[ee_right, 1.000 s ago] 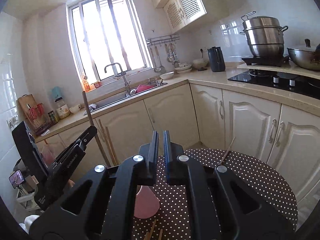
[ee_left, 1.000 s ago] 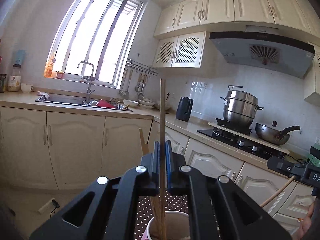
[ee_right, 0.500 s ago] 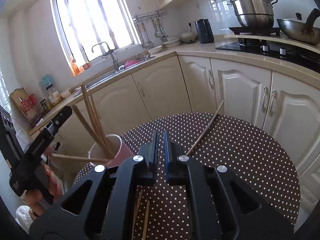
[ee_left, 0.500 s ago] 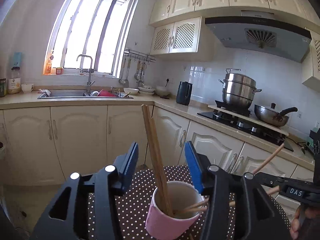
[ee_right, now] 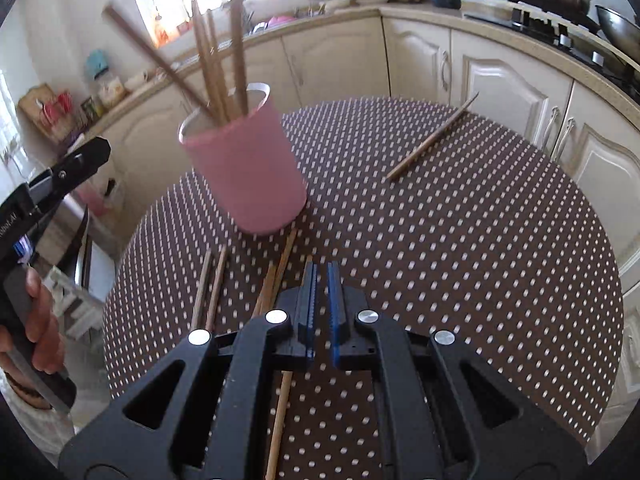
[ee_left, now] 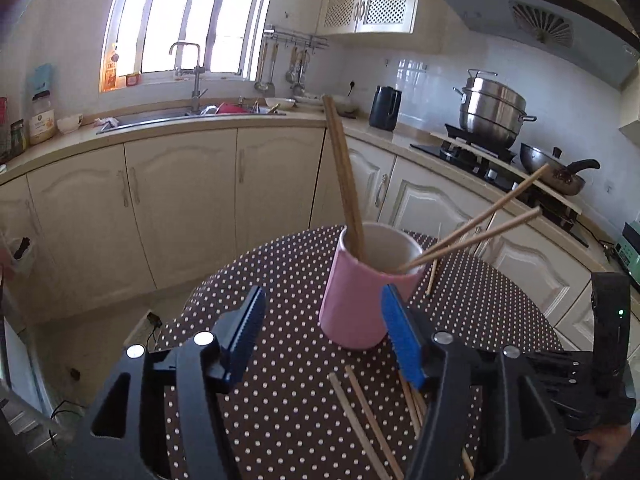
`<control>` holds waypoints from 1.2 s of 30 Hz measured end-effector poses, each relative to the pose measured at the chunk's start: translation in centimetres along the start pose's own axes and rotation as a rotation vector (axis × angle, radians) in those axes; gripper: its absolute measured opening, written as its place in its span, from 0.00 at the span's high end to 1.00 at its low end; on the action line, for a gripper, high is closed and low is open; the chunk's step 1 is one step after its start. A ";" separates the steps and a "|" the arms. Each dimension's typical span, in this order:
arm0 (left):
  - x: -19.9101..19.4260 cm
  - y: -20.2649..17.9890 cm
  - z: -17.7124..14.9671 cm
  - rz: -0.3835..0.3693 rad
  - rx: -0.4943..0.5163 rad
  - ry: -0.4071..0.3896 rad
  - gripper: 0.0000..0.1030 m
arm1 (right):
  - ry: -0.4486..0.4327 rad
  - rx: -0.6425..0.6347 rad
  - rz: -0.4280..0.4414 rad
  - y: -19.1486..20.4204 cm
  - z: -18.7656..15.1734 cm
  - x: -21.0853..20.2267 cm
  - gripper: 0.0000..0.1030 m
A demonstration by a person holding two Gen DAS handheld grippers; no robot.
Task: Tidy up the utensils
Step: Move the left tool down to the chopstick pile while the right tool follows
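Left gripper (ee_left: 322, 326) now gapes empty — its chopstick (ee_left: 344, 176) dropped into the pink cup (ee_left: 364, 288).

Pink cup (ee_right: 244, 172) stands on the polka-dot table (ee_right: 480, 248), several chopsticks (ee_right: 218, 60) leaning in it. Loose chopsticks (ee_right: 212, 280) lie flat just in front of the cup; a single one (ee_right: 432, 140) rests well off to its right. Right gripper (ee_right: 321, 280) hovers near the cup, jaws almost together, gripping nothing. Left gripper (ee_right: 76, 164) sits left of the cup.
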State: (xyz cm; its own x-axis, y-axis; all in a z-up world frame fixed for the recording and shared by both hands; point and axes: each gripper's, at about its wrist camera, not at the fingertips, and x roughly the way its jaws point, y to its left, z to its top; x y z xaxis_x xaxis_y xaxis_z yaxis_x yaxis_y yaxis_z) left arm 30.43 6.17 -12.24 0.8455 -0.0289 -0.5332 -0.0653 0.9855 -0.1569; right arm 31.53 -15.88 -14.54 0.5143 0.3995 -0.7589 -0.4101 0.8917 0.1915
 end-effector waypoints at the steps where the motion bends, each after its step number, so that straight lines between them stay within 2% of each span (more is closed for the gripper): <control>1: 0.1 0.0 -0.4 0.002 0.002 0.028 0.42 | 0.021 -0.009 -0.004 0.3 -0.4 0.3 0.94; 5: 2.0 -0.2 -2.6 0.022 0.038 0.218 0.42 | 0.071 -0.031 -0.018 1.1 -1.8 0.9 0.94; 8: 3.6 -0.3 -4.5 0.005 0.041 0.348 0.42 | 0.095 -0.045 -0.033 1.5 -2.5 1.1 0.93; 10: 4.3 -0.5 -5.6 0.001 0.045 0.413 0.42 | 0.109 -0.048 -0.031 1.6 -2.9 1.1 0.93; 13: 5.1 -1.2 -6.6 0.010 0.062 0.461 0.42 | 0.120 -0.043 -0.028 1.6 -3.4 1.2 0.93; 18: 5.9 -1.5 -7.5 0.053 0.072 0.500 0.42 | 0.139 -0.030 -0.011 1.2 -3.8 1.2 0.93; 25: 5.9 -1.1 -7.9 0.073 0.065 0.508 0.42 | 0.166 -0.022 0.006 1.6 -2.7 1.9 0.93; 36: 5.9 -1.8 -7.5 0.052 0.082 0.527 0.47 | 0.223 -0.042 0.016 2.7 -1.5 2.6 0.92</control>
State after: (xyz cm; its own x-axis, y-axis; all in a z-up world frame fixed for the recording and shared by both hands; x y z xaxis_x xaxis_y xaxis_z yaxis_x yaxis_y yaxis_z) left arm 31.60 2.95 -21.31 0.4604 -0.0387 -0.8869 -0.0407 0.9971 -0.0647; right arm 30.64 -12.76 -16.97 0.3301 0.3526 -0.8756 -0.4500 0.8742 0.1825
